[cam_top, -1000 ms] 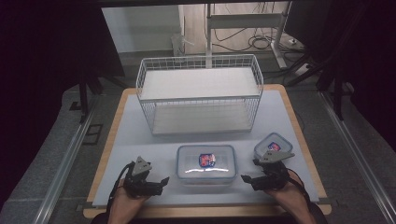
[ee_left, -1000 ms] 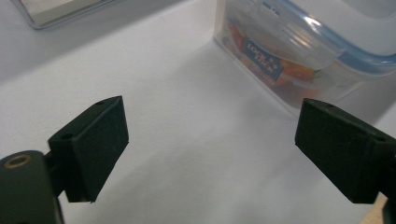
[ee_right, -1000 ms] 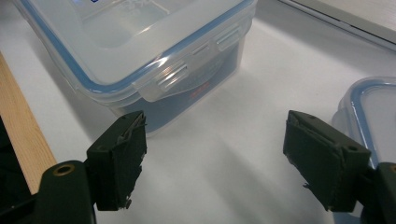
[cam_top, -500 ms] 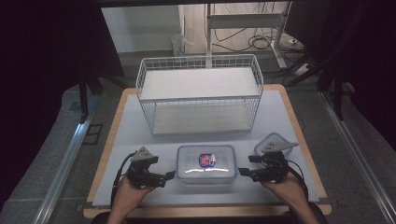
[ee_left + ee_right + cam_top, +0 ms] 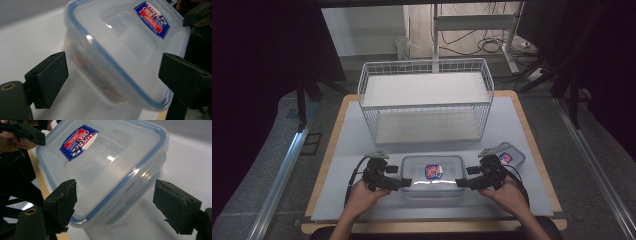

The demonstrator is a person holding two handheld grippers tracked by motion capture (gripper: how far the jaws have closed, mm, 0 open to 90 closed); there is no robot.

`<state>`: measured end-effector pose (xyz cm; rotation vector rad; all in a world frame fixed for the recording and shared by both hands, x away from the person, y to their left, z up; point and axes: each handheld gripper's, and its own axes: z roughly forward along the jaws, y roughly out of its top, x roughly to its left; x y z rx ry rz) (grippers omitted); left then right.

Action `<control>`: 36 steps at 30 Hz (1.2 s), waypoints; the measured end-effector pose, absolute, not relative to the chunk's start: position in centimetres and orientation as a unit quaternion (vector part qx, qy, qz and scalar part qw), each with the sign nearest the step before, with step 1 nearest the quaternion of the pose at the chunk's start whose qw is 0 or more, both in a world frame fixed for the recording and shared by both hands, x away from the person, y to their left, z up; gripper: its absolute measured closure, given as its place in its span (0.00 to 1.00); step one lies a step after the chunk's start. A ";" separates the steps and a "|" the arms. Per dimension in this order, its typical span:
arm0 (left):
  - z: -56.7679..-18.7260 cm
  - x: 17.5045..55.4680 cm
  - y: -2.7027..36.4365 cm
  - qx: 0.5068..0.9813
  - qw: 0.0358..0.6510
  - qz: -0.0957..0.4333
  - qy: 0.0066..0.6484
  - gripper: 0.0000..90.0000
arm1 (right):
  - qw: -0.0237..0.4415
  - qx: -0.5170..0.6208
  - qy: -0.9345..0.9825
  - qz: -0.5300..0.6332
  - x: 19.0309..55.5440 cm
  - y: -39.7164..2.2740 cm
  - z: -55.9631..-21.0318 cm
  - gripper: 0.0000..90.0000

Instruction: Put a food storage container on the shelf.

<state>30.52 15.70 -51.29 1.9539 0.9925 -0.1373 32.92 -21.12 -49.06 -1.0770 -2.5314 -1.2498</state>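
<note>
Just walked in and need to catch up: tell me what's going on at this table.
A person holds a left hand-held gripper and a right hand-held gripper at either end of a clear lidded container near the table's front edge. Both stand open, not gripping yet. A smaller container lies to the right; a wire basket stands behind.

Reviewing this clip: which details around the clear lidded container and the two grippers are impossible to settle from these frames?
- Clear plastic container with blue-edged lid: label print blurred in both gripper views, too small in the high view.
- Its contents: hazy walls, motion blur in the left gripper view.
- Smaller clear lidded container: partly hidden by the right gripper in the high view.
- Left gripper: pad contact with the container wall uncertain; jaws stand apart.
</note>
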 end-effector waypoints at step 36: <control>-51.1 30.0 16.7 0.764 0.475 -0.115 0.421 0.38 | 0.115 -0.371 -0.821 -0.418 33.3 -21.4 -48.9 0.36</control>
